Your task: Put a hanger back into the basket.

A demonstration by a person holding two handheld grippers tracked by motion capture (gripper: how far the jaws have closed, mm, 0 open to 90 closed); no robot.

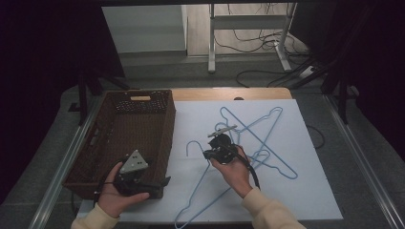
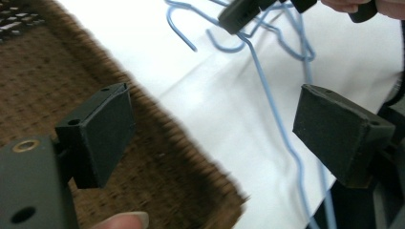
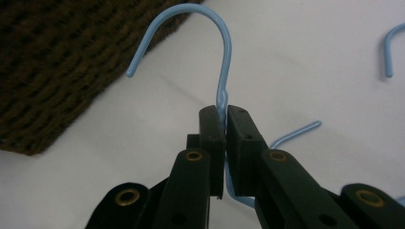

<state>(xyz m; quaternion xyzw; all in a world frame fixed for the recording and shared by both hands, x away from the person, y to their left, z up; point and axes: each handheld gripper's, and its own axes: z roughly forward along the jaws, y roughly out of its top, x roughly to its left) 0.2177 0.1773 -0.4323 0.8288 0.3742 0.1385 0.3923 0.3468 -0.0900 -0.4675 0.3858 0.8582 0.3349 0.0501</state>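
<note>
A light blue wire hanger (image 1: 200,179) lies partly on the white board, its hook (image 3: 224,52) pointing toward the brown wicker basket (image 1: 173,124). My right gripper (image 1: 207,155) (image 3: 224,119) is shut on the hanger's neck just below the hook, and the wire runs between its pads. My left gripper (image 1: 161,186) (image 2: 215,119) is open by the basket's near right corner, with nothing between its jaws. In the left gripper view the basket's weave (image 2: 47,86) lies under one jaw, and the hanger's wire (image 2: 277,114) crosses the board beyond.
Two more blue hangers (image 1: 258,126) lie overlapped on the white board (image 1: 305,181), right of the held one; another hook (image 3: 389,52) shows nearby. The basket looks empty inside. Cables and a table frame (image 1: 212,43) stand on the floor behind.
</note>
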